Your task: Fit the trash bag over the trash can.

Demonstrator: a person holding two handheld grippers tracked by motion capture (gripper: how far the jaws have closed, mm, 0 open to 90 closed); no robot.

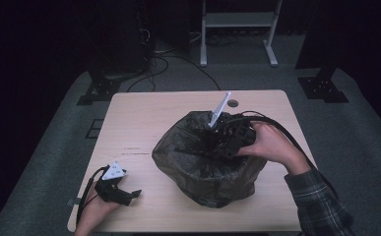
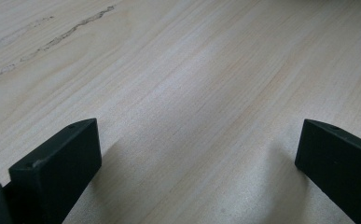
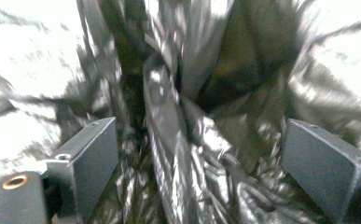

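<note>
My right gripper sits on top of the black plastic bag, which rests a little right of the middle of the wooden table; my right hand comes in from about four o'clock of the bag. Seen from this gripper's own camera, its jaws stand spread wide apart, with crumpled, glossy folds of the bag bunched between them, and I cannot tell whether either jaw touches the plastic. My left gripper lies low on the table at about eight o'clock of the bag, well apart from it, its jaws spread wide with just bare wood between them
</note>
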